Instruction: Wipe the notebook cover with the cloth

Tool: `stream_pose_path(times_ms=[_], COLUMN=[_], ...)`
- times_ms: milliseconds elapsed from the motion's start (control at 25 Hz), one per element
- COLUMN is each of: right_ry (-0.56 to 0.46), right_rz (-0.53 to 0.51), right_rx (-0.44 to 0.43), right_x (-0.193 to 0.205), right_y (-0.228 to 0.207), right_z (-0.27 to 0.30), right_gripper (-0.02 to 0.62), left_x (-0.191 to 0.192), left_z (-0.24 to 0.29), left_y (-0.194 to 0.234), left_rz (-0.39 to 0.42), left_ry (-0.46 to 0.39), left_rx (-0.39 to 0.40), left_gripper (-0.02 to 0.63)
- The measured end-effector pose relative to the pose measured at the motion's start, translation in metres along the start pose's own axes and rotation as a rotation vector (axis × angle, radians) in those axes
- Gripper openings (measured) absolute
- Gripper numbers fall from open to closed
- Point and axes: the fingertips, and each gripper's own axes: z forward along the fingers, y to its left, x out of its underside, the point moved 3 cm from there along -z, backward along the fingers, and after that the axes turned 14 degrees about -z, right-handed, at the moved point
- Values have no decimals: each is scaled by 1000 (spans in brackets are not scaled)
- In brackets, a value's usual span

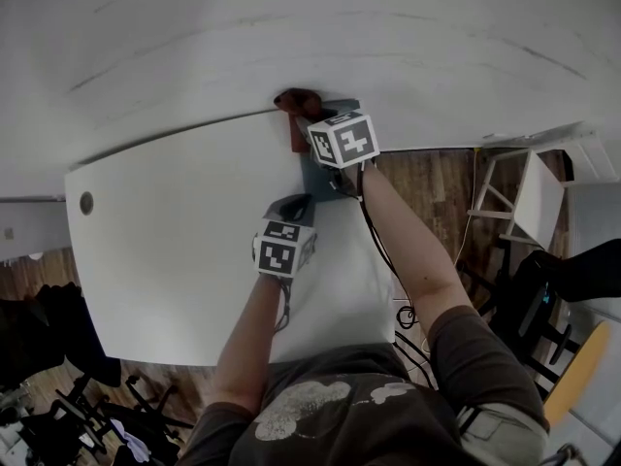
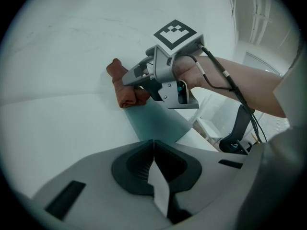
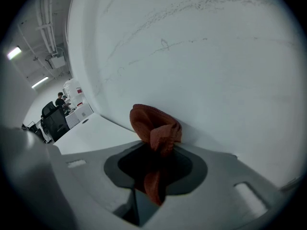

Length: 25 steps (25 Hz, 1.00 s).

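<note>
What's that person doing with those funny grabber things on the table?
A person holds a gripper in each hand over a white table. The right gripper is pinching a reddish-brown cloth at the far end of a dark teal notebook, close to the wall. The left gripper, jaws together, sits at the notebook's near end.

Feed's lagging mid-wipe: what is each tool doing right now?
Left tool: shut, with nothing clearly gripped.
Right tool: shut on the rust-red crumpled fabric cloth.
</note>
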Motion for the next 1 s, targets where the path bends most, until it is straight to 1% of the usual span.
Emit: stream_pose_path(times_ms=[240,360,600,800,1000], right_ry=[-1,4,7,10,14], right_rz=[21,36,63,86,104], right_rx=[0,6,29,51,76], right_x=[4,9,18,27,36], right_y=[-8,-12,-26,-40,-54], right_z=[-4,-7,-17,-27,-40], right_gripper=[107,107,107,107,107], left_x=[-1,0,-2,-1,-2], left_z=[4,1,3,4,4], left_y=[2,-1,4,4,2], left_rz=[4,-11,-1,-20,-12], left_ry=[-14,1,-17,-17,-7], left_rx=[-10,-4,-19,-25,-24], left_gripper=[6,6,6,6,6])
